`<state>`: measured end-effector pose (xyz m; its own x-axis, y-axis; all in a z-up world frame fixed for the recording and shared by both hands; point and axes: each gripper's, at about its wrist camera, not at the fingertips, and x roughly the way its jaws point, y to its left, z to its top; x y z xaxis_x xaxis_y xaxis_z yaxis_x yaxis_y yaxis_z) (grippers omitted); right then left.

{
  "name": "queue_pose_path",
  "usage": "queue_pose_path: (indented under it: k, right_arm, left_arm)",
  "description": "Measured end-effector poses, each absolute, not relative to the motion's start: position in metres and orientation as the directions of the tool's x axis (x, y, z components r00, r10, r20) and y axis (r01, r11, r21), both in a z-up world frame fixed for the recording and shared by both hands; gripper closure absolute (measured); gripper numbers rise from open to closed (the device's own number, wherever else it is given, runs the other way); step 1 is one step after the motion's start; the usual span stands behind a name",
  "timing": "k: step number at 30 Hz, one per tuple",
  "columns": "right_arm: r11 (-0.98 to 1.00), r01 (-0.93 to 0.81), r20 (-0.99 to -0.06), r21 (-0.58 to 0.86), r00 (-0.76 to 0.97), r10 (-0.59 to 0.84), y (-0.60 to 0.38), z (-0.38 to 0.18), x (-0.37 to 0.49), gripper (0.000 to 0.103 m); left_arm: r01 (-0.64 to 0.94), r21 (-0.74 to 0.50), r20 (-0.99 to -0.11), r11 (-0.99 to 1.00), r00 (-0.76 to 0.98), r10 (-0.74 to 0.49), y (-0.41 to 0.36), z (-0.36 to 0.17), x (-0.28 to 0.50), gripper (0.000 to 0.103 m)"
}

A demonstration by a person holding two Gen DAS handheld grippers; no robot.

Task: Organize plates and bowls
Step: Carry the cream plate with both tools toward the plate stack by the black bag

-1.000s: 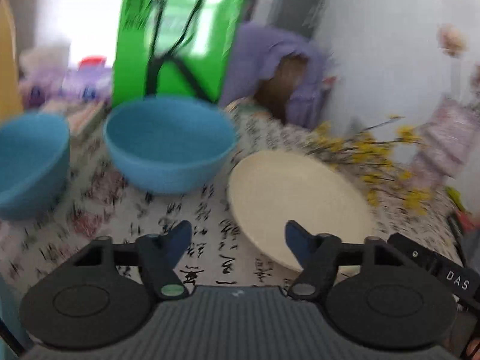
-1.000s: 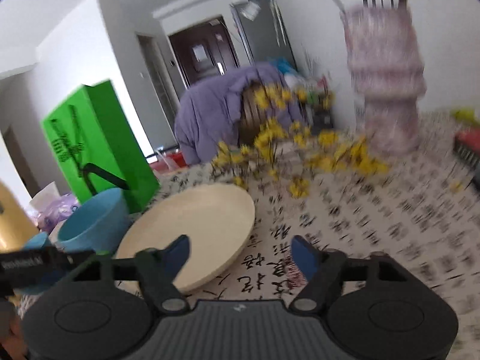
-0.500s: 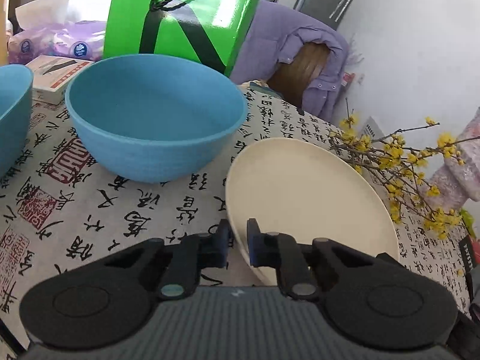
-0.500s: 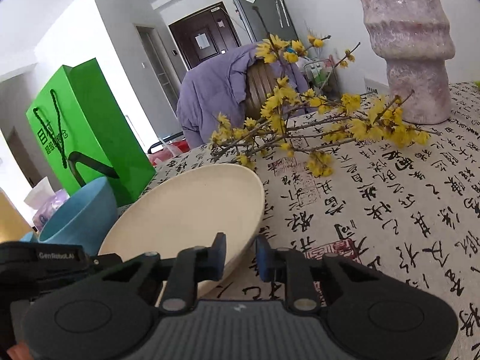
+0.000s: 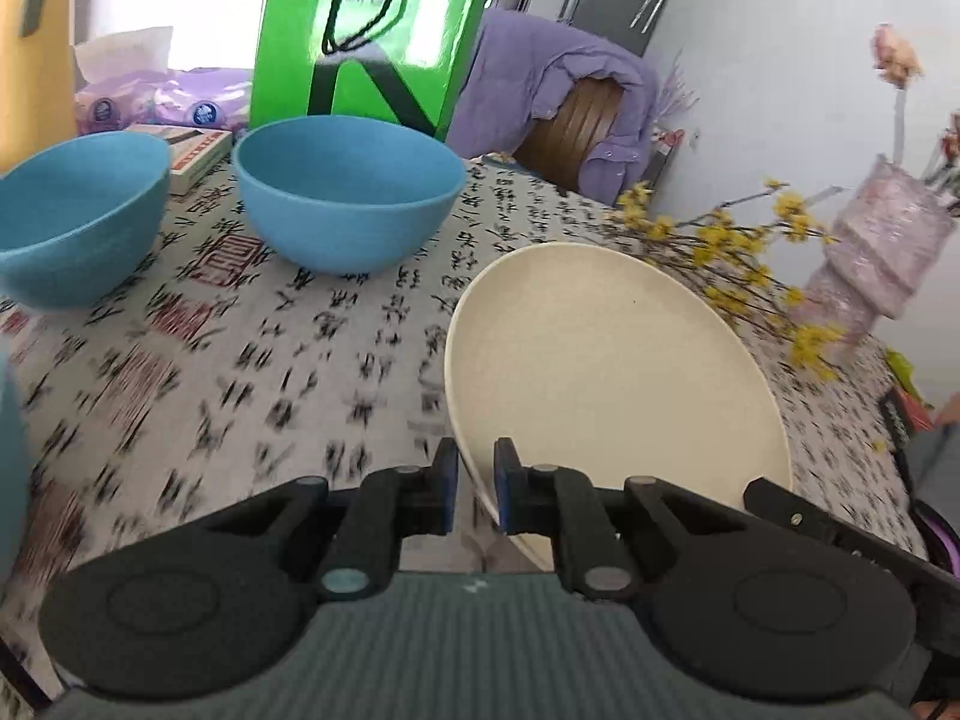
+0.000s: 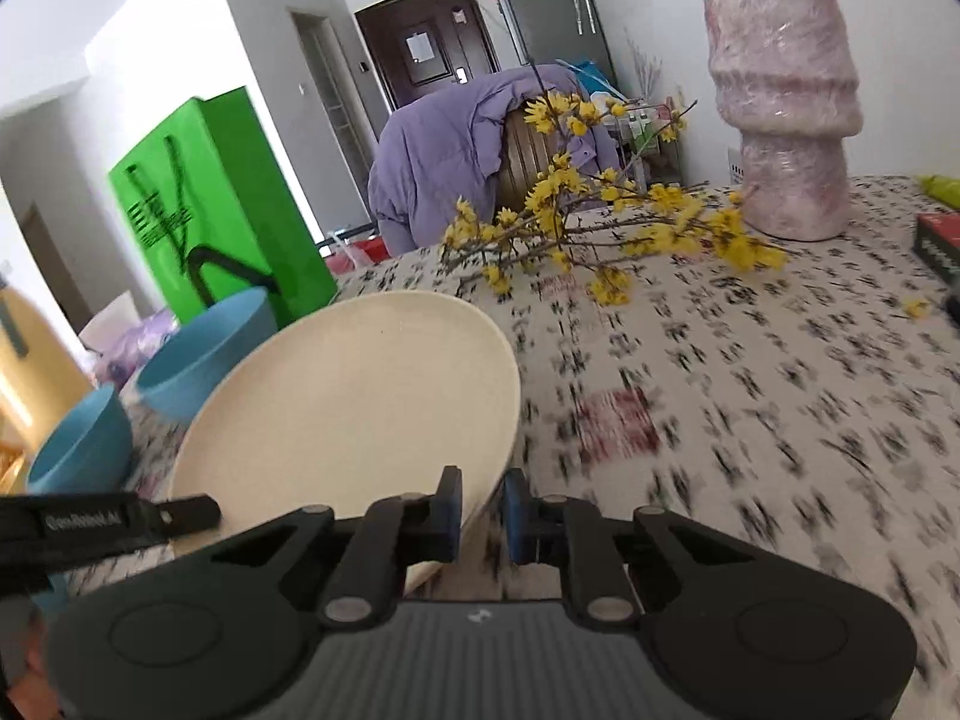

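A cream plate (image 5: 606,372) is held off the table by both grippers. My left gripper (image 5: 475,495) is shut on its near left rim. My right gripper (image 6: 483,513) is shut on its near right rim; the plate (image 6: 354,396) fills the left of the right wrist view. Two blue bowls stand upright on the patterned tablecloth: one (image 5: 348,192) in the middle far and one (image 5: 72,216) at the left. Both also show in the right wrist view, the nearer bowl (image 6: 78,444) and the farther bowl (image 6: 204,354).
A green paper bag (image 5: 372,30) stands behind the bowls. A pink vase (image 6: 786,96) with yellow flower branches (image 6: 600,222) lying across the cloth is at the right. A chair with a purple jacket (image 5: 552,96) is beyond the table. Tissue packs (image 5: 162,102) lie at far left.
Both grippers went from open to shut on the plate's rim, then lifted it and drew it back toward me; the bowls now look farther away.
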<state>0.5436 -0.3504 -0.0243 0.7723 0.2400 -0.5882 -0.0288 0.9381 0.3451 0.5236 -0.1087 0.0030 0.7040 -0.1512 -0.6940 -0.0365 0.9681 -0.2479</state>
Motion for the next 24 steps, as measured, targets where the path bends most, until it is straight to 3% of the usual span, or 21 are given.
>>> queue_pose_path:
  k: [4,9,24]
  right_arm:
    - [0.942,-0.035,-0.577,0.335,0.782,0.234,-0.355,-0.012,0.491,0.089]
    - [0.922,-0.054,-0.549,0.382,0.790,0.274,-0.366,-0.007,0.415,0.089]
    - [0.917,-0.115,-0.539,0.382,0.778,0.322,-0.351,-0.020,0.208,0.089]
  left_arm:
    - [-0.010,-0.233,-0.686,0.972,0.710,-0.157,-0.114,0.016,0.474,0.090]
    - [0.013,-0.306,-0.675,0.952,0.702,-0.226,-0.102,0.022,0.396,0.090]
    - [-0.013,-0.259,-0.695,0.966,0.696,-0.177,-0.090,0.003,0.185,0.089]
